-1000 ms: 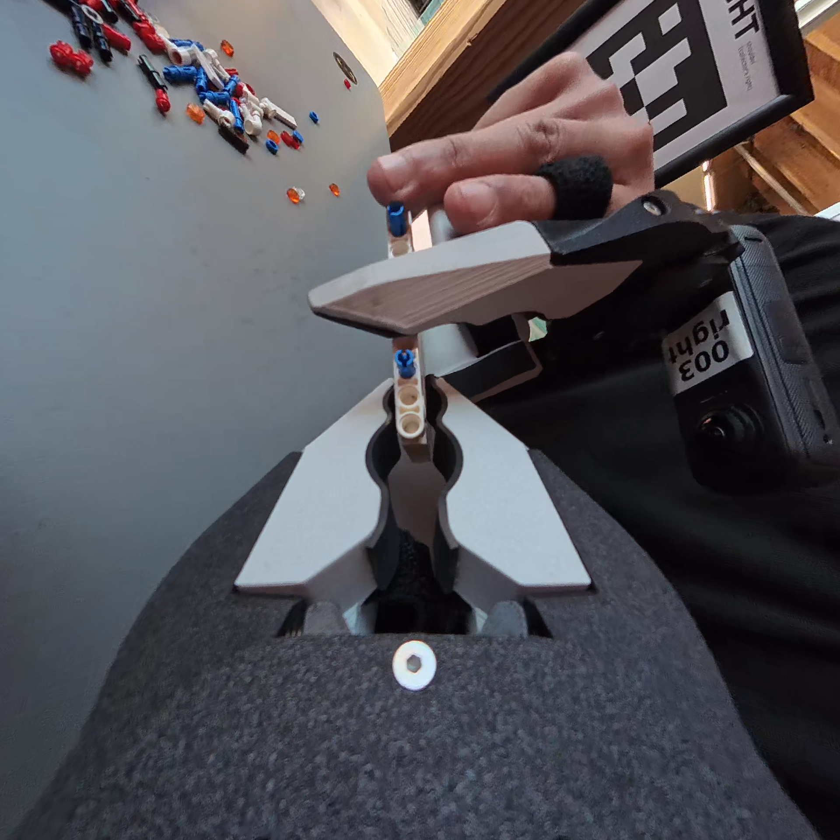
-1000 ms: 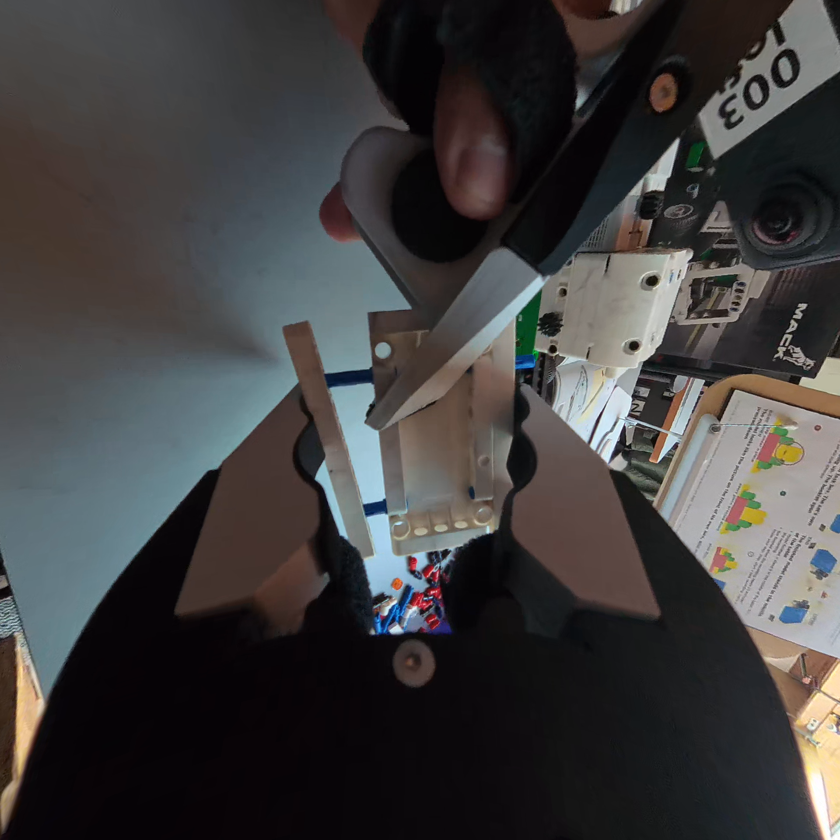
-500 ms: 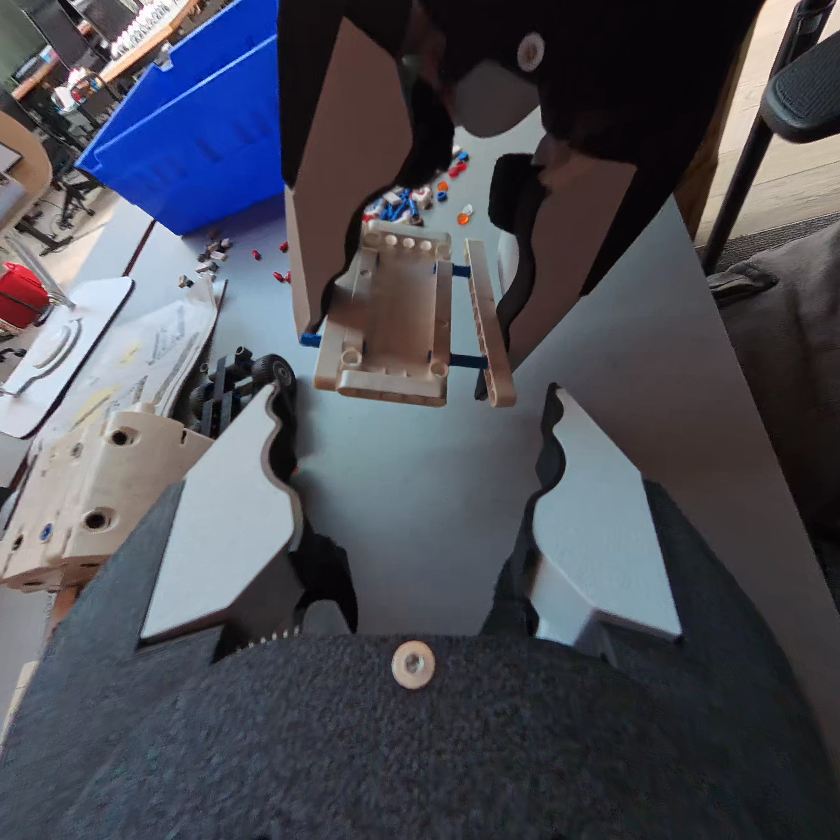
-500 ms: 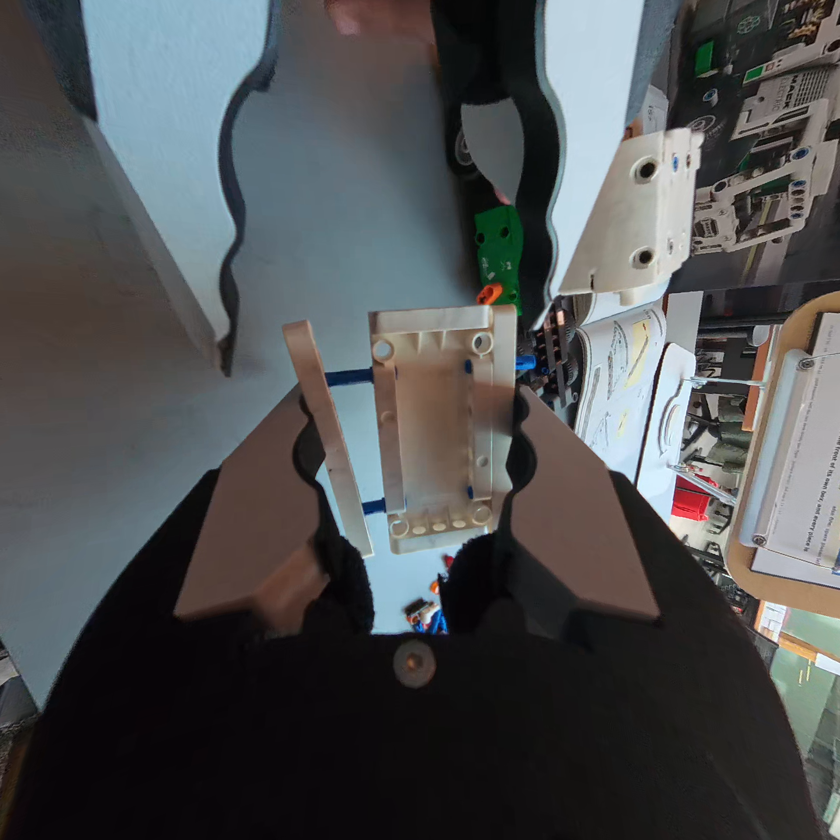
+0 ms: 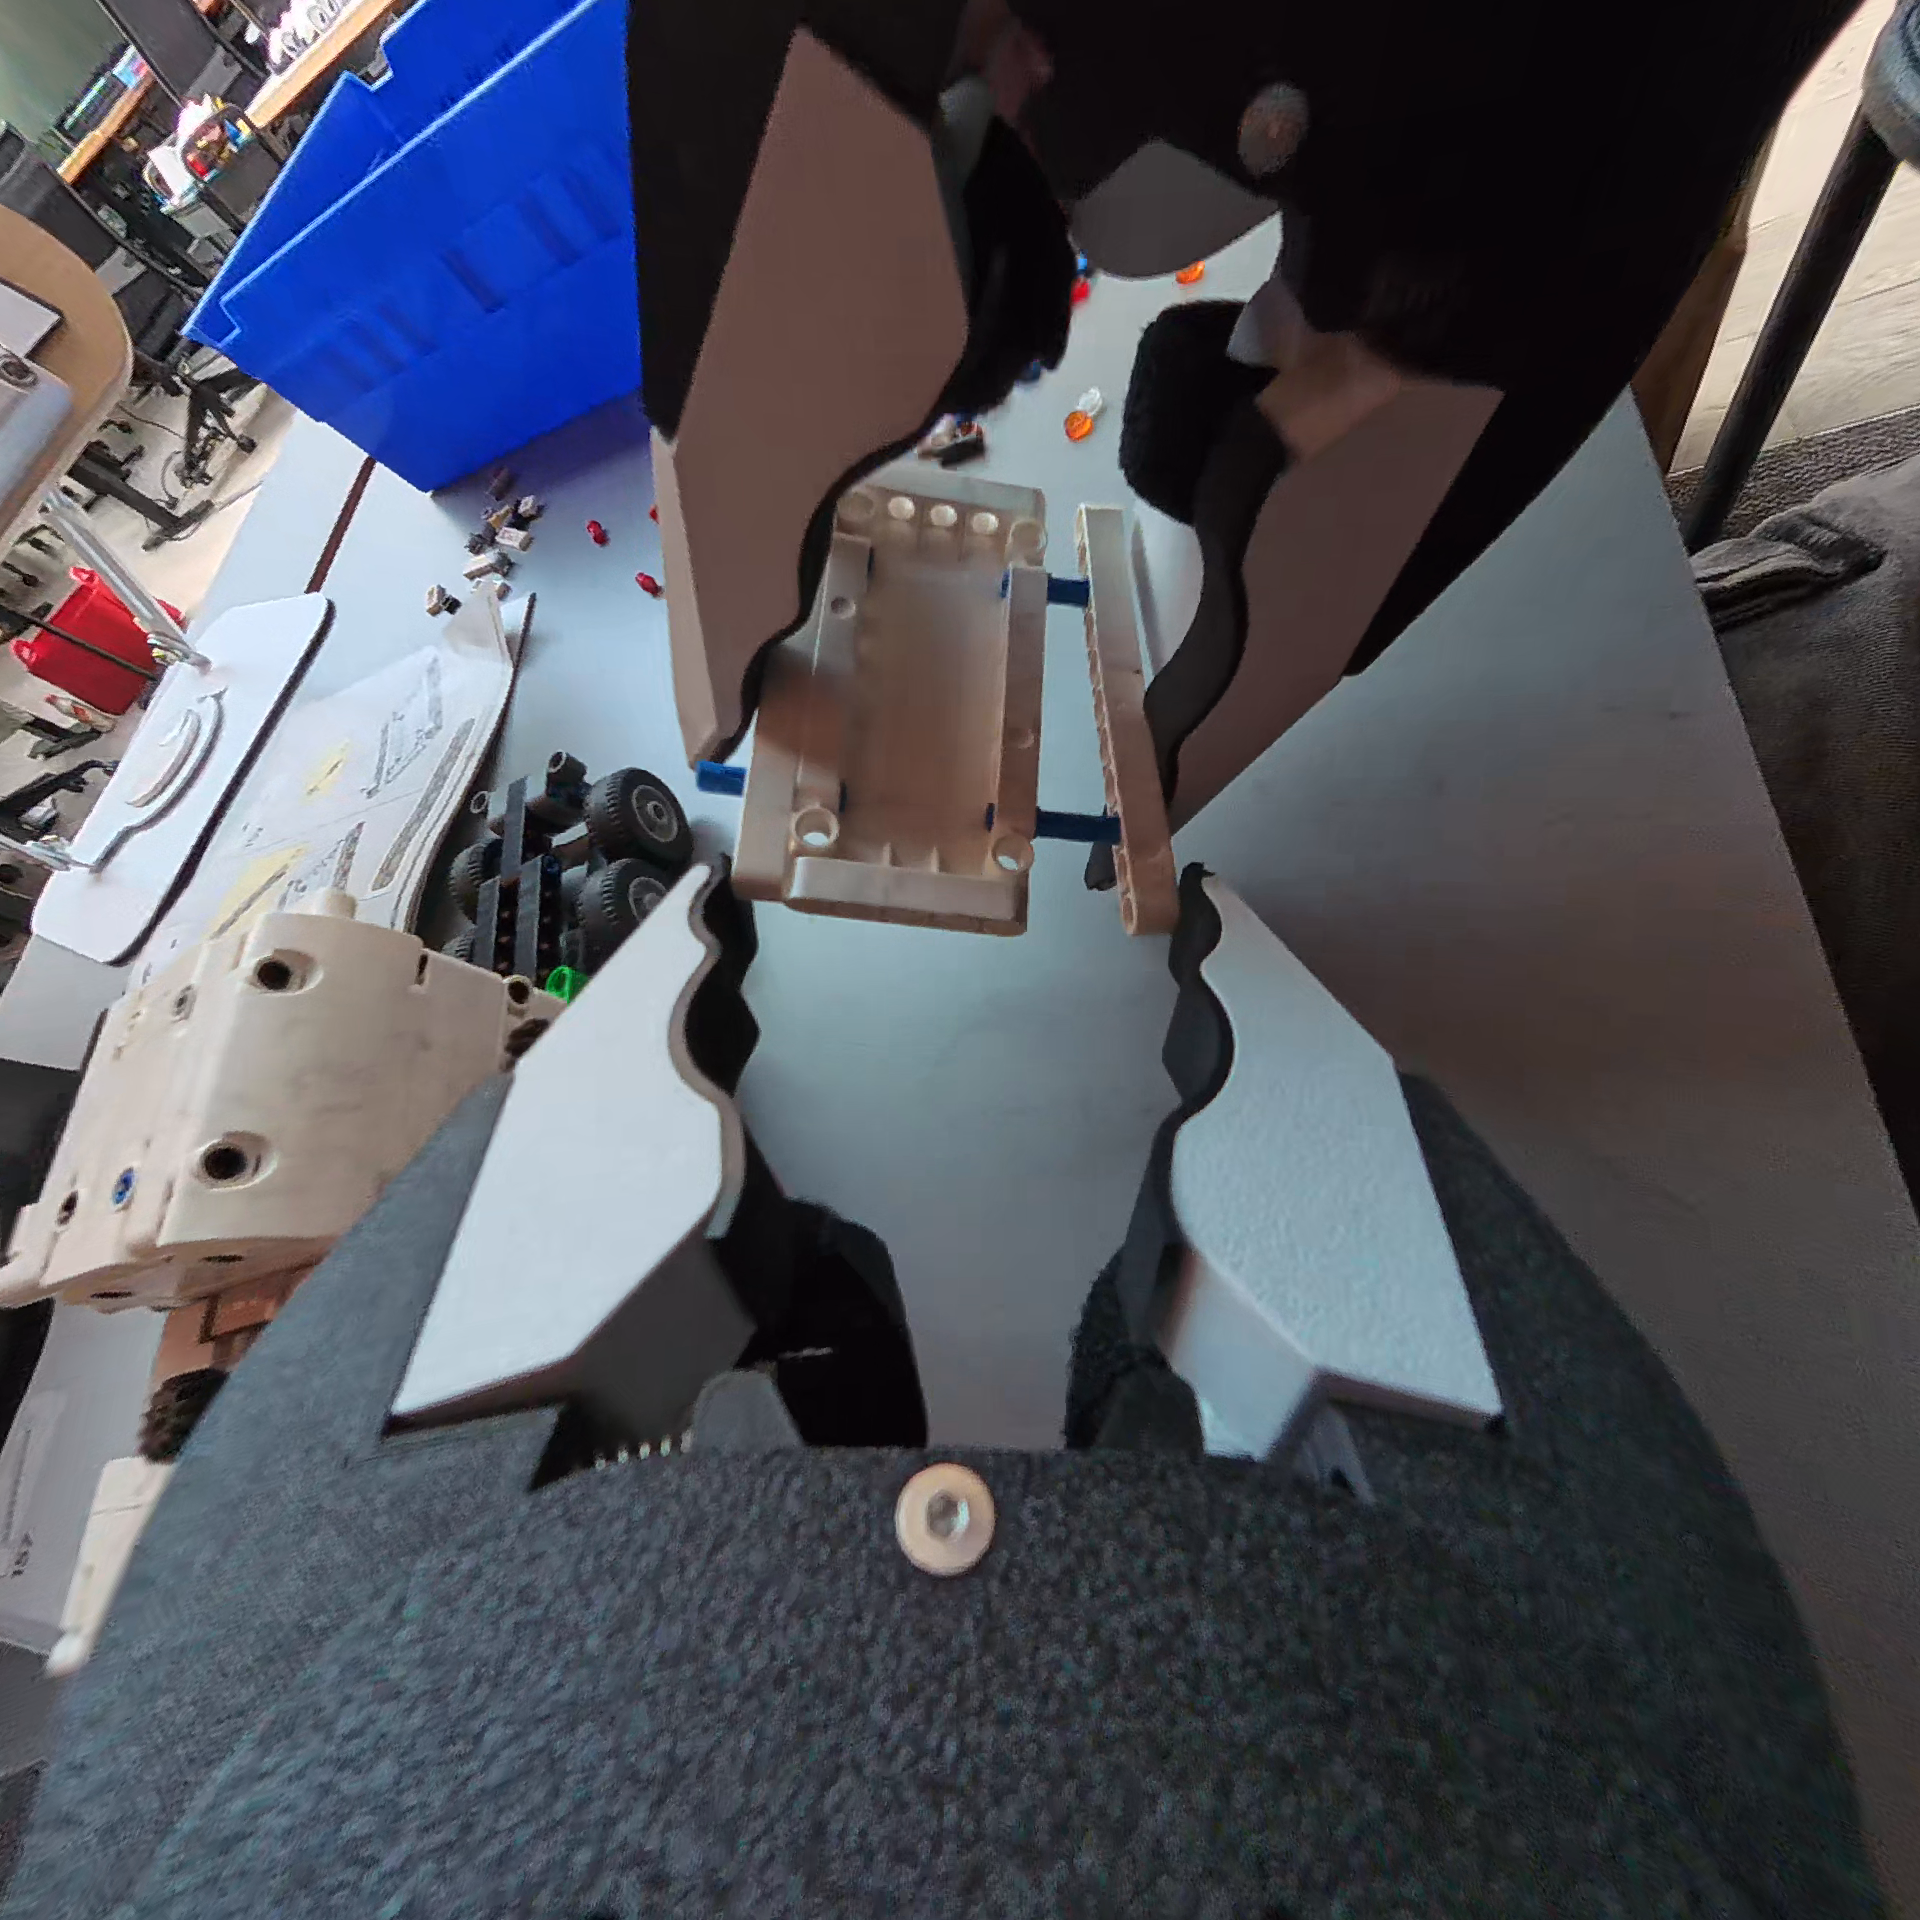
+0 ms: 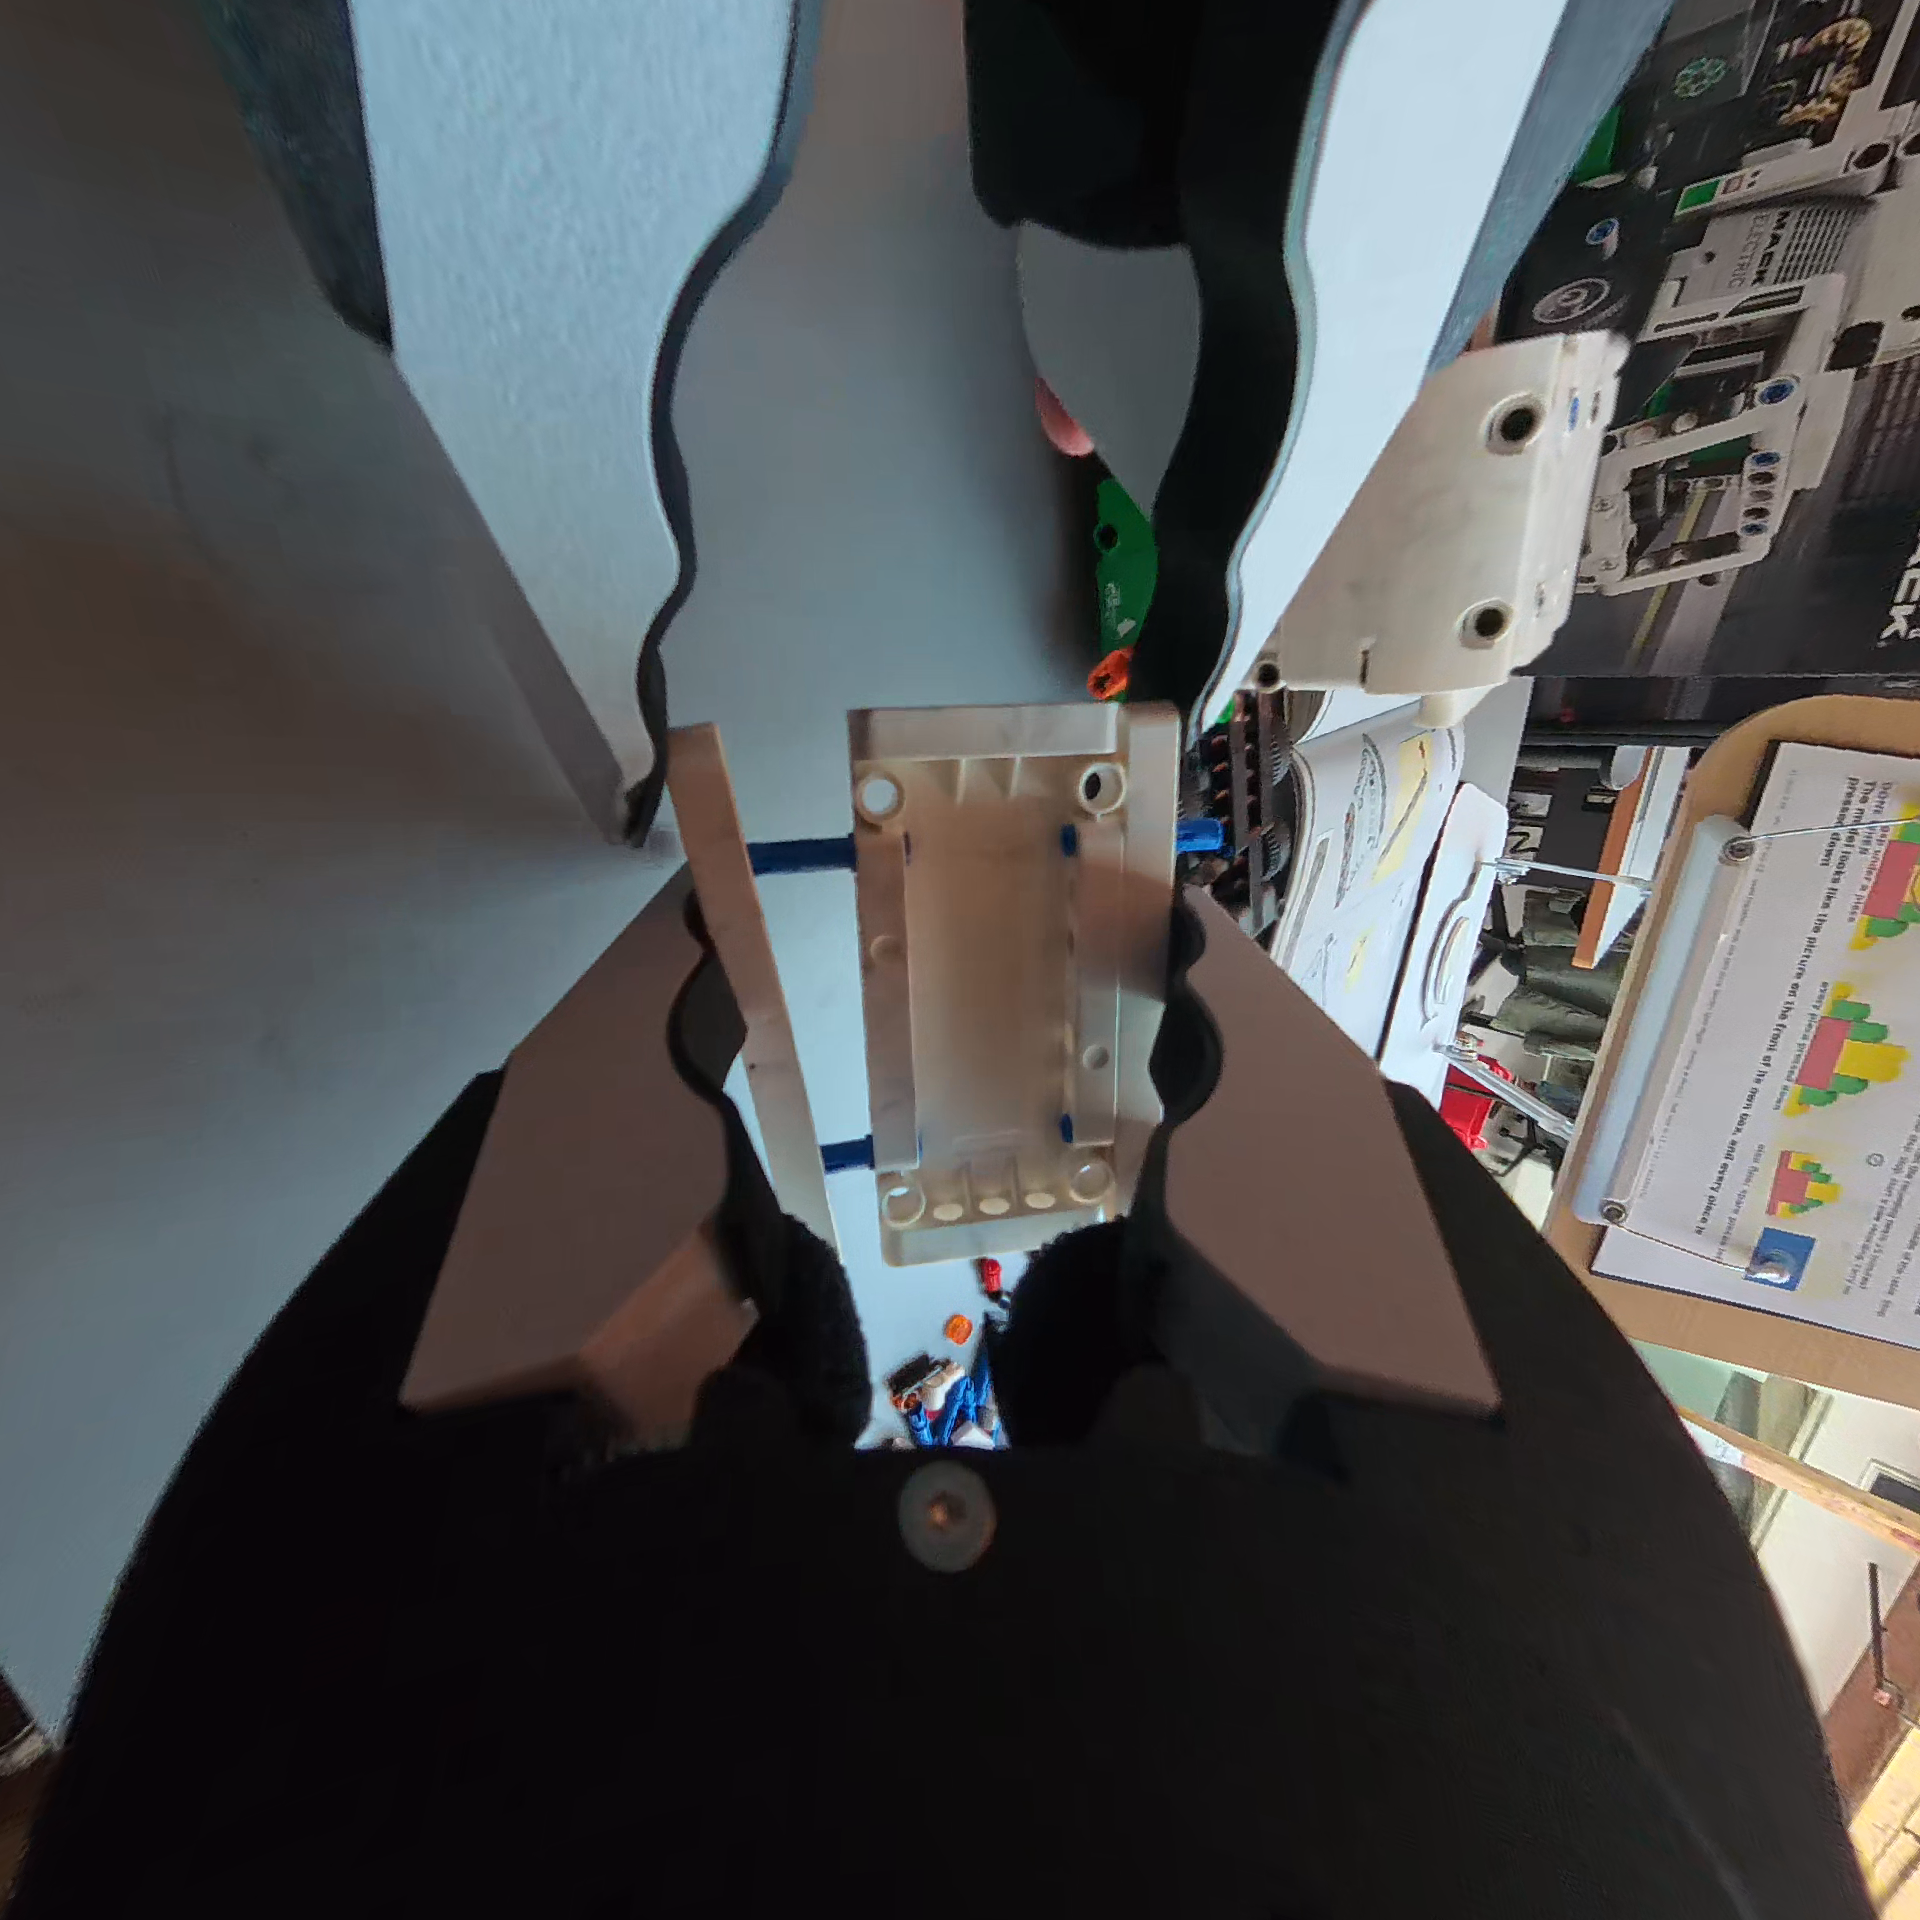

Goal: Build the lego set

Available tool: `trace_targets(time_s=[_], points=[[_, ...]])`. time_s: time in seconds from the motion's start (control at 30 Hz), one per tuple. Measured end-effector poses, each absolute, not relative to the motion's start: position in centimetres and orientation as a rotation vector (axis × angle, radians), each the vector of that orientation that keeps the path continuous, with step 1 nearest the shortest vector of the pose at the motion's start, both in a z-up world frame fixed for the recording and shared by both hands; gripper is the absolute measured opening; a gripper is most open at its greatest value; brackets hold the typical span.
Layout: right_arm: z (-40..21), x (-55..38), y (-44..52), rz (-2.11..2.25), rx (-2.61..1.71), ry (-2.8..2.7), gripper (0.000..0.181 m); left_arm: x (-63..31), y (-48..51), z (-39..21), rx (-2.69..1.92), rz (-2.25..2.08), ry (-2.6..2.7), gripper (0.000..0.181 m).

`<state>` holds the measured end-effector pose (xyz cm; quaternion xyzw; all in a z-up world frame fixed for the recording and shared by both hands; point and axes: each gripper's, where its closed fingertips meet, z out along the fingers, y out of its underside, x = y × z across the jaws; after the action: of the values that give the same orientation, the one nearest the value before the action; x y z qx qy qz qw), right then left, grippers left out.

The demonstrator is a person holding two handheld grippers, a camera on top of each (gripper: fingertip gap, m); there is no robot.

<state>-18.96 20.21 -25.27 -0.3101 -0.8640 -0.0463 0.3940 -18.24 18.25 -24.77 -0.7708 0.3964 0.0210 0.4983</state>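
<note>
A white Lego panel [image 6: 987,987] has a long white beam [image 6: 753,987] joined to its side by two blue pins [image 6: 800,854], with a gap between them. My right gripper [image 6: 935,914] is shut on this assembly across its width and holds it above the grey table [image 6: 208,935]. In the left wrist view the right gripper [image 5: 940,769] comes down from the top with the panel [image 5: 914,727] and beam [image 5: 1117,727]. My left gripper [image 5: 956,904] is open and empty, tips just short of the panel's near end. It faces me in the right wrist view [image 6: 914,774].
A white truck cab [image 5: 229,1122] and a black wheeled chassis [image 5: 582,862] lie left of the left gripper, beside an instruction booklet [image 5: 364,748]. A blue bin [image 5: 447,260] stands behind. Small loose parts [image 5: 499,530] are scattered farther off. The table edge [image 5: 1714,727] runs along the right. The tips of both grippers are at nearly the same place.
My left gripper let go of the beam, opened, and swung round to face the right gripper, then came closer to the panel's end. The right gripper kept its hold.
</note>
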Motion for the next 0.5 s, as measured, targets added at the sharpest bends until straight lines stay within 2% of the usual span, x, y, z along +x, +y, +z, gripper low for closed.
trace_targets(time_s=[0.5], points=[[-25.95, -18.65, 20.25, -0.072, -0.752, -2.233, 0.078, -17.78, 18.32, -25.18, -1.901, 0.007, 0.943, 0.080]])
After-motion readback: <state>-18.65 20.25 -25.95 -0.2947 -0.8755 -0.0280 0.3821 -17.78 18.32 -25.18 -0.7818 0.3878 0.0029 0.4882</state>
